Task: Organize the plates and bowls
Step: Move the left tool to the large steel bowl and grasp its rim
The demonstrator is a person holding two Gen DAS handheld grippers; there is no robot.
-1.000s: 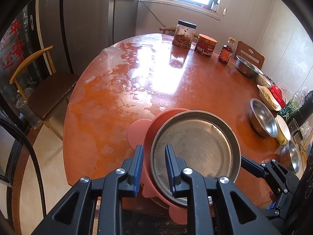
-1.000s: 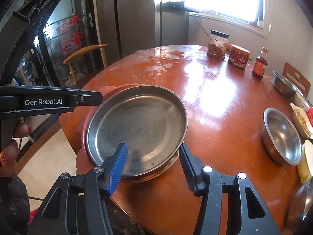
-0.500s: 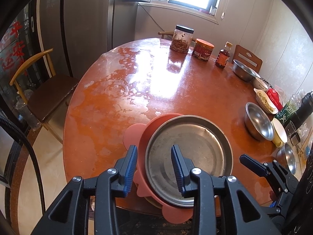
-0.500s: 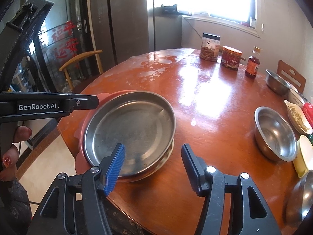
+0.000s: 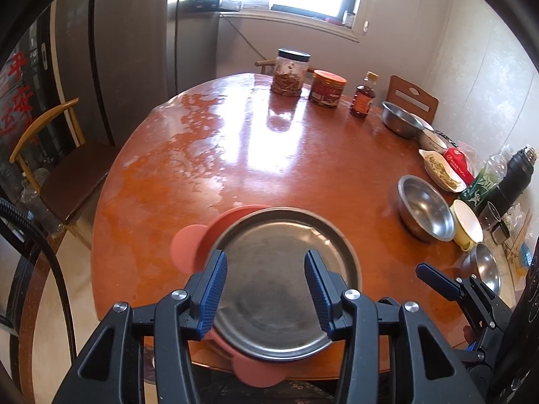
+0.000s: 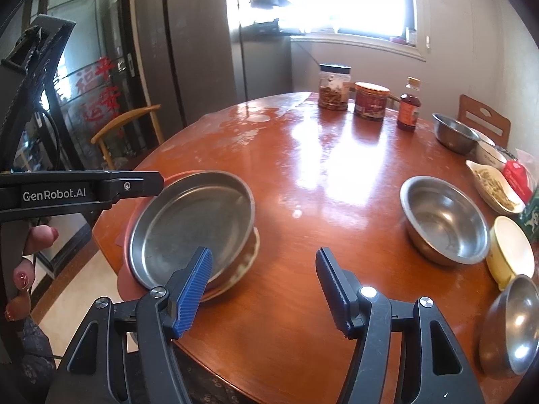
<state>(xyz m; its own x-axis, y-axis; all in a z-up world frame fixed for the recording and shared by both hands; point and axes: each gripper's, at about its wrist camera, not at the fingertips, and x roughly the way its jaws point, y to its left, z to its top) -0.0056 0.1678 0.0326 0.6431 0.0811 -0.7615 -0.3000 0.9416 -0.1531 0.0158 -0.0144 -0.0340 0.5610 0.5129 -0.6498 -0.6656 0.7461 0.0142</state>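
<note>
A steel plate [image 5: 279, 276] lies on top of a pink plate [image 5: 192, 245] at the near edge of the round wooden table [image 5: 269, 155]; the stack also shows in the right wrist view [image 6: 192, 225]. My left gripper [image 5: 266, 286] is open and empty above the steel plate. My right gripper [image 6: 266, 289] is open and empty, just right of the stack. A steel bowl [image 6: 444, 219], a yellow bowl [image 6: 512, 252] and another steel bowl [image 6: 512, 326] stand at the right.
A jar [image 5: 291, 72], a red tin [image 5: 328, 87] and a sauce bottle [image 5: 363, 96] stand at the far edge. A steel bowl [image 5: 401, 123], a dish of food [image 5: 441, 170] and bottles [image 5: 512, 178] line the right side. A wooden chair [image 5: 64, 165] stands left.
My left gripper has opened wide, let go of the steel plate's rim and pulled back upward. My right gripper has drawn back and to the right. The plate stack rests on the table.
</note>
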